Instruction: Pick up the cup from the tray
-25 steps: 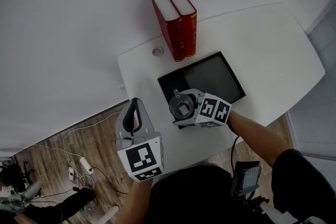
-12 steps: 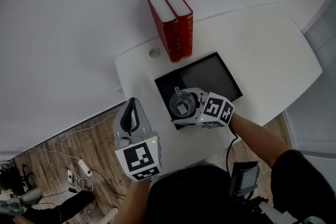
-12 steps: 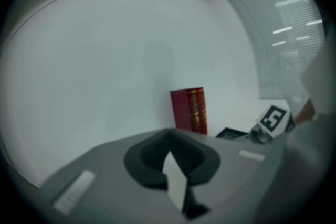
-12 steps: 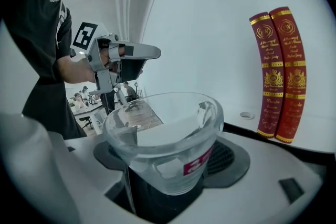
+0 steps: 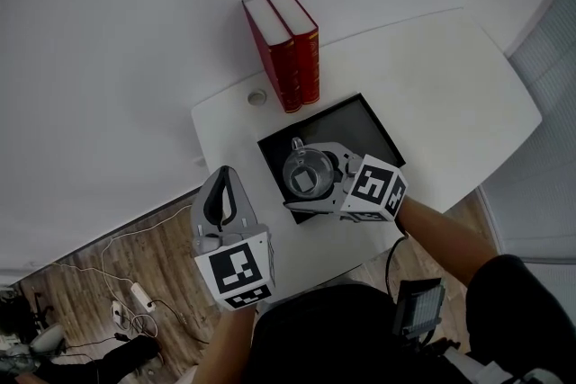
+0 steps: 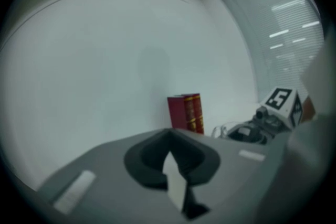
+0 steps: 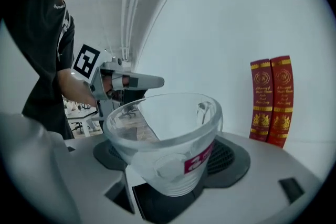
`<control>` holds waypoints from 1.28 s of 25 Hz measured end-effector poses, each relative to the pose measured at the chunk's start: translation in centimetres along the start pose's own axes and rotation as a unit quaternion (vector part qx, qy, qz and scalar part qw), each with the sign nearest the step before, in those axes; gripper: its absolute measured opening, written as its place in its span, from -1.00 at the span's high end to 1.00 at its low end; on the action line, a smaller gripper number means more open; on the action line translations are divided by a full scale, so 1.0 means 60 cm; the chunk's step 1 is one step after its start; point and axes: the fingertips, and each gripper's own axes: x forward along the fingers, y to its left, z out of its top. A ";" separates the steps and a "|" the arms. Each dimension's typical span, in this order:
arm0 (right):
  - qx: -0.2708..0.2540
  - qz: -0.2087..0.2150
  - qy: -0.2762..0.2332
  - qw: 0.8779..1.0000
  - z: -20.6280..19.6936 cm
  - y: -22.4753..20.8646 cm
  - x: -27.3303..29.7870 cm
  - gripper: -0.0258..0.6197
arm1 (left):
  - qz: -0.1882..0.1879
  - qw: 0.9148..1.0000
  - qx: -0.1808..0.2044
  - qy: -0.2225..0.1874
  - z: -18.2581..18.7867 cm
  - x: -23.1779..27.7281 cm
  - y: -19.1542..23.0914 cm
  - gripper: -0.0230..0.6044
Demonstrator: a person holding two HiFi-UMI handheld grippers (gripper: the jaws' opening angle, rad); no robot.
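1. The right tool [image 5: 315, 182] is clamped on the cup [image 5: 302, 168]. Its jaws press the lower wall from two sides, which leaves the rim and handle free.
2. The cup is clear, with a red label, and sits upright over the 7 o'clock corner of the black tray [image 5: 369, 126]. Whether its base has cleared the tray floor cannot be told.
3. The low grip likely suits a wall that widens upward, since the cup cannot drop through the jaws. The smooth taper could still let it tip if the tool tilts, so a level lift seems wise.
4. The left tool [image 5: 227, 180] has its jaws together with nothing between them. It hangs at 8 o'clock of the tray, near the edge of the white counter [image 5: 450, 76]. It appears parked out of the way, as one tool is enough for a light cup.
5. Two red books [image 5: 283, 49] stand upright at 11 o'clock of the tray, just beyond it. They are apart from the cup, so a straight rise should pass clear of them.
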 end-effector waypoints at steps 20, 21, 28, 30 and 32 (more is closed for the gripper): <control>-0.015 -0.136 -0.125 0.983 0.252 -0.016 -0.158 -0.35 | -0.030 0.997 -0.008 -0.070 0.088 -0.026 -0.029 0.92; -0.014 -0.142 -0.128 0.981 0.254 -0.016 -0.164 -0.35 | -0.032 0.997 -0.009 -0.072 0.090 -0.027 -0.030 0.92; -0.016 -0.177 -0.147 0.973 0.272 -0.023 -0.206 -0.35 | -0.039 0.996 -0.013 -0.082 0.108 -0.027 -0.041 0.92; -0.017 -0.179 -0.148 0.973 0.272 -0.027 -0.207 -0.34 | -0.038 0.996 -0.013 -0.085 0.112 -0.021 -0.043 0.92; -0.020 -0.177 -0.146 0.973 0.258 -0.030 -0.198 -0.32 | -0.041 0.995 -0.011 -0.089 0.109 -0.011 -0.052 0.92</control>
